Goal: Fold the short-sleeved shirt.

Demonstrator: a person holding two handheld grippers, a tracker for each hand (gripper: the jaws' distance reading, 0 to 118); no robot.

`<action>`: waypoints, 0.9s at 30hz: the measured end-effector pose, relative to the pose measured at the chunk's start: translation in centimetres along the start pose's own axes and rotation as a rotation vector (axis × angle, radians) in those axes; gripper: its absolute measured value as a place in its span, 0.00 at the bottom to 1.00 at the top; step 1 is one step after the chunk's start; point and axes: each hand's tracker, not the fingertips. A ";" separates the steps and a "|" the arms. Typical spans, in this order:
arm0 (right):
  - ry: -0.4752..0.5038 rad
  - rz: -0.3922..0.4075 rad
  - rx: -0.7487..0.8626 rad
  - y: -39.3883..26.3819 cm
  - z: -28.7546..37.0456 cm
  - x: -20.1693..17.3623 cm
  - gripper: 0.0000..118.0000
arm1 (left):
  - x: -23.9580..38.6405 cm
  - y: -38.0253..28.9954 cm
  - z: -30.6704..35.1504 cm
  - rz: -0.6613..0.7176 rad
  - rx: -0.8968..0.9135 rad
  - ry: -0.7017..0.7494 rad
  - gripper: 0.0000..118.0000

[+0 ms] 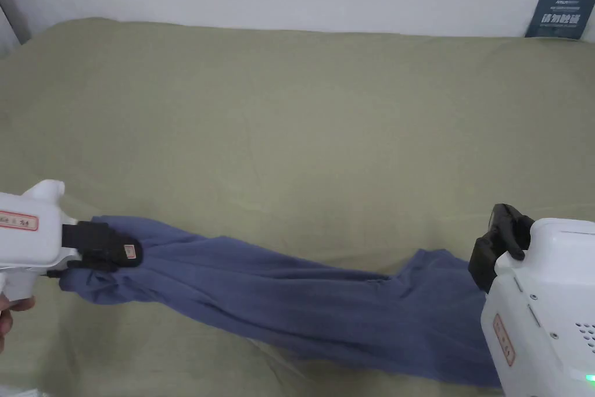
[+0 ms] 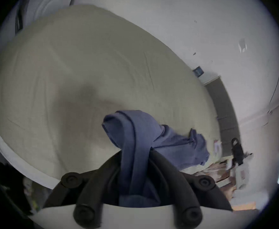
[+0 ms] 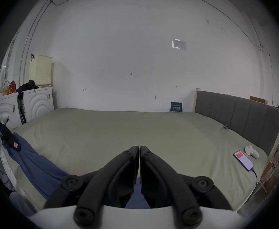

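Note:
A blue short-sleeved shirt (image 1: 325, 299) lies bunched and stretched in a long band across the near part of the olive bed (image 1: 290, 125). My left gripper (image 1: 131, 253) is shut on its left end, and in the left gripper view the cloth (image 2: 168, 138) loops up out of the closed jaws (image 2: 135, 151). At the shirt's right end, my right gripper (image 1: 502, 224) hovers with its jaws pressed together (image 3: 139, 148). No cloth shows at its tips, though blue fabric lies beneath it. The right gripper view also shows the shirt (image 3: 36, 163) and the left gripper (image 3: 14, 145) at the far left.
A phone (image 3: 243, 160) on a cable and a small white object (image 3: 251, 152) lie near the grey headboard (image 3: 234, 112) at the bed's right end. A dark sign (image 1: 561, 17) leans on the wall. White appliances (image 3: 38, 100) stand beyond the bed's left end.

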 end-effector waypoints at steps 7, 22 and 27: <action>-0.013 -0.006 -0.032 -0.4 0.4 0.2 0.06 | 9.9 -0.4 -2.4 -0.256 -0.029 0.087 0.09; -0.038 0.021 -0.037 -0.8 0.1 1.7 0.06 | 22.2 -6.3 -21.4 -0.486 -0.181 -0.004 1.00; -0.037 0.004 -0.053 -1.0 -0.5 2.2 0.06 | 21.6 -6.7 -17.0 -0.421 -0.143 -0.068 0.84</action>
